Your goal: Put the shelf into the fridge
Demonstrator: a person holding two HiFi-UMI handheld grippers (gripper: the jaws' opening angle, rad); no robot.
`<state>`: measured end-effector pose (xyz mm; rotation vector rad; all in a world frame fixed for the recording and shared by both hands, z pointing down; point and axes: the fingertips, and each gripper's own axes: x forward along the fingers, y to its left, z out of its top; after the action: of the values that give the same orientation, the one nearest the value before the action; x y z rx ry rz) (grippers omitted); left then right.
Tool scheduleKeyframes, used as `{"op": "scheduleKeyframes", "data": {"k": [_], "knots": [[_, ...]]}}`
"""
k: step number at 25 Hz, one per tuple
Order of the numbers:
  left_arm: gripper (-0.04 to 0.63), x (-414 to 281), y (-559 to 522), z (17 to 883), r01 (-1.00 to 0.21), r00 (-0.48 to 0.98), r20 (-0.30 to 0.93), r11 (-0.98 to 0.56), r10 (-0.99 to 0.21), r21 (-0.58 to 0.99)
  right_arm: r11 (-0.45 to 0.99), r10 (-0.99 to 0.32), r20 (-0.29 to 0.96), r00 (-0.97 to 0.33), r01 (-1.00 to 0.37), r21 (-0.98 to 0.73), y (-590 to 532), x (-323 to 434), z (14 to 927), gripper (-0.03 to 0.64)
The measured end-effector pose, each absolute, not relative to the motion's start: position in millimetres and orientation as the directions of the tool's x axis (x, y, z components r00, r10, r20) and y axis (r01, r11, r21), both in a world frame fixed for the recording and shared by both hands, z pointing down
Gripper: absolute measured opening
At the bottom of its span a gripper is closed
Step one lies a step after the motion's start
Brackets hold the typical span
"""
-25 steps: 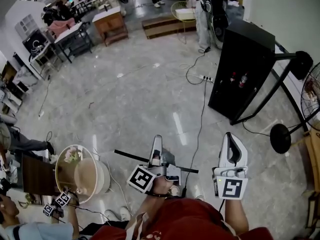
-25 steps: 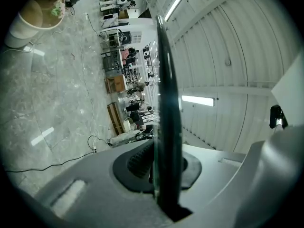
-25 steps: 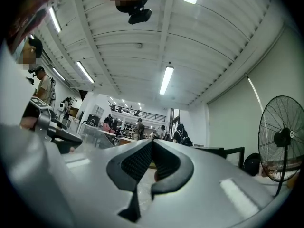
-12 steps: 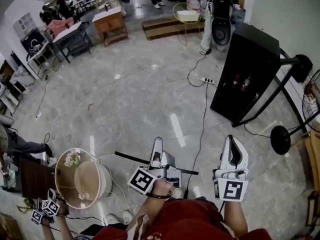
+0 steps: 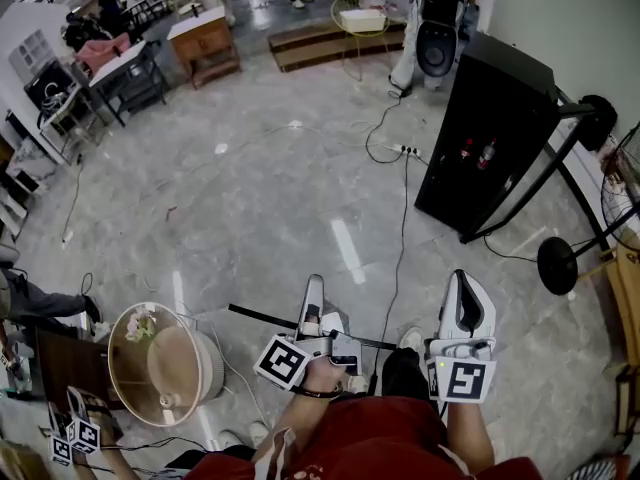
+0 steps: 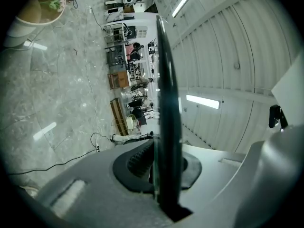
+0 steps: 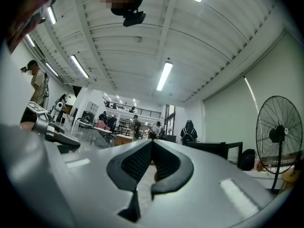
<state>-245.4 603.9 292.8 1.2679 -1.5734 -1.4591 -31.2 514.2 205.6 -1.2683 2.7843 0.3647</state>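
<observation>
Grey stone floor (image 5: 250, 218): glossy, with ceiling lights reflected in strips; a broad stretch of it lies between the person and the fridge.
Shelf (image 5: 262, 315): a thin, dark-edged panel held low in front of the person's red shirt, running crosswise and roughly level. It is well apart from the fridge. The left gripper view shows it edge-on.
Left hand-held gripper (image 5: 313, 288): jaws clamped tight on the shelf, one pad against each face.
Right hand-held gripper (image 5: 462, 286): jaws brought together with nothing between them. It sits to the right of the shelf's end and apart from it.
Fridge (image 5: 480, 118): a tall black cabinet at the upper right, with bottles showing at its front. I cannot tell whether its door stands open.
In the way: a black cable (image 5: 402, 218) runs from a white power strip (image 5: 403, 150) near the fridge's left corner down the floor toward the person's feet.
Right edge: a black stand (image 5: 540, 161) slants against the fridge's near side. A fan (image 5: 557, 265) with a round base stands just beyond it by the wall, so room is tight there.
Left side: a round beige tub (image 5: 170, 353) sits near the shelf's left end. Another person is at the lower left corner.
Far end: a wooden cabinet (image 5: 205, 43), a yellow wire chair (image 5: 360, 18) and benches, well apart from the fridge.
</observation>
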Motion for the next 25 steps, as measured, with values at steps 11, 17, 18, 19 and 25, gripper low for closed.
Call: {"op": "scheduleKeyframes", "data": {"k": [11,17,18,19,25], "knots": [[0.017,-250,541,299,-0.21,-0.306,-0.136,-0.073,-0.942,0.975,0.639,-0.741,-0.146,-0.655,-0.755,0.147,455,-37,220,0.0],[0.017,-252,479,306,-0.225,-0.291,-0.113,-0.046,-0.95,0.973,0.632,-0.753,-0.132,-0.645,-0.765,0.126,392,-37,232,0.001],[0.017,-251,467,307,-0.222,-0.288,-0.106,-0.041,-0.952,0.974,0.63,-0.756,-0.128,-0.642,-0.767,0.12,380,-36,233,0.002],[0.017,-249,456,308,-0.22,-0.283,-0.099,-0.036,-0.954,0.975,0.629,-0.759,-0.122,-0.639,-0.769,0.115,368,-34,235,0.0],[0.017,-231,380,313,-0.215,-0.251,-0.067,-0.012,-0.966,0.977,0.616,-0.778,-0.091,-0.622,-0.783,0.083,291,-17,245,0.0]]}}
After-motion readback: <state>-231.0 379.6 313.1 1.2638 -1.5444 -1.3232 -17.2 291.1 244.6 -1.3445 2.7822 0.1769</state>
